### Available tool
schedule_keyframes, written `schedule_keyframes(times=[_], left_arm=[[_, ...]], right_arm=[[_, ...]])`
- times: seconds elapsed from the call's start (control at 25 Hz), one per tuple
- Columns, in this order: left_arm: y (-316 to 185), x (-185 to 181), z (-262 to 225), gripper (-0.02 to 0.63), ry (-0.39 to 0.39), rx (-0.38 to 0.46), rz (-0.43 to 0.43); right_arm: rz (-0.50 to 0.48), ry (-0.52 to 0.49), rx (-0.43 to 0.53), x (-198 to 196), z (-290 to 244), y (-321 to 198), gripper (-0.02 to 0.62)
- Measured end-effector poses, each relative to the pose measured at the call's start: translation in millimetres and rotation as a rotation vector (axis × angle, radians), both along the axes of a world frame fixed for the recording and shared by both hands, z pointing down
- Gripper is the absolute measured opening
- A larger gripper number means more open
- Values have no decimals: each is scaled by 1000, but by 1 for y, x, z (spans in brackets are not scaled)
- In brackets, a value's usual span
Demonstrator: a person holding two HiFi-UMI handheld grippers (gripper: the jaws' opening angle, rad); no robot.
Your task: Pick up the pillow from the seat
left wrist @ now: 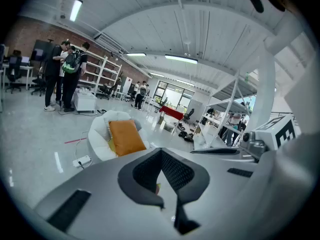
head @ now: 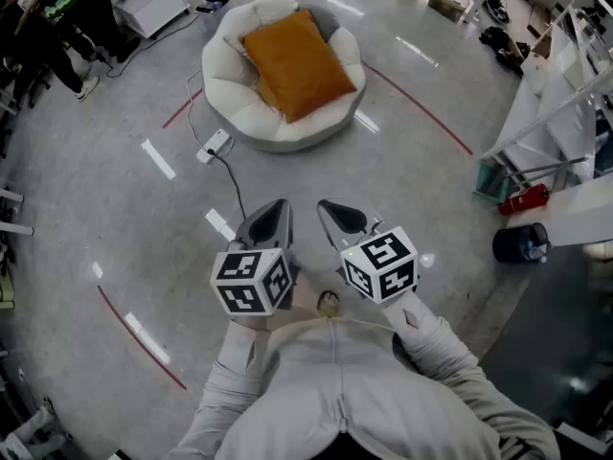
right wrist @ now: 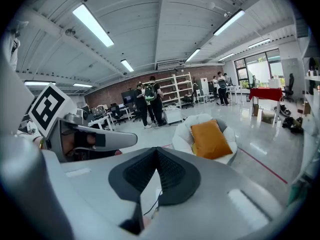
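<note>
Soft, light-looking pillow (head: 295,62), probably best pinched at a corner; left tool (head: 278,209) and right tool (head: 329,211) are clenched empty.

A glossy grey floor (head: 86,190) is seen across the head view, marked with curved red lines (head: 421,111) and short white strips (head: 158,159). In the right gripper view, a white ribbed ceiling (right wrist: 160,14) is lit by long strip lights (right wrist: 95,25). A brick wall (right wrist: 112,91) and white shelving (right wrist: 179,89) are shown at centre, and windows (right wrist: 257,64) at the right.
</note>
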State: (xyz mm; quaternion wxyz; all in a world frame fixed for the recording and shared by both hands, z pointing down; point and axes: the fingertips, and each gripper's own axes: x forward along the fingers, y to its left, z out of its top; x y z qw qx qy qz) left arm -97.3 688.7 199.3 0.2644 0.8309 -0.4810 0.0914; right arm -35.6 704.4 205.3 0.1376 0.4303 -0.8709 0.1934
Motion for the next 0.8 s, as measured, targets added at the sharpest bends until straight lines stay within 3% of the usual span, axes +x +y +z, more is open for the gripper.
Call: schedule_keyframes(times=[0.28, 0.8], left_arm=[[62, 10, -15, 3, -25, 7, 56], [99, 21, -34, 3, -21, 56, 70]], right_arm=[[7, -26, 22, -2, -21, 59, -2], [-50, -32, 54, -3, -37, 97, 0]])
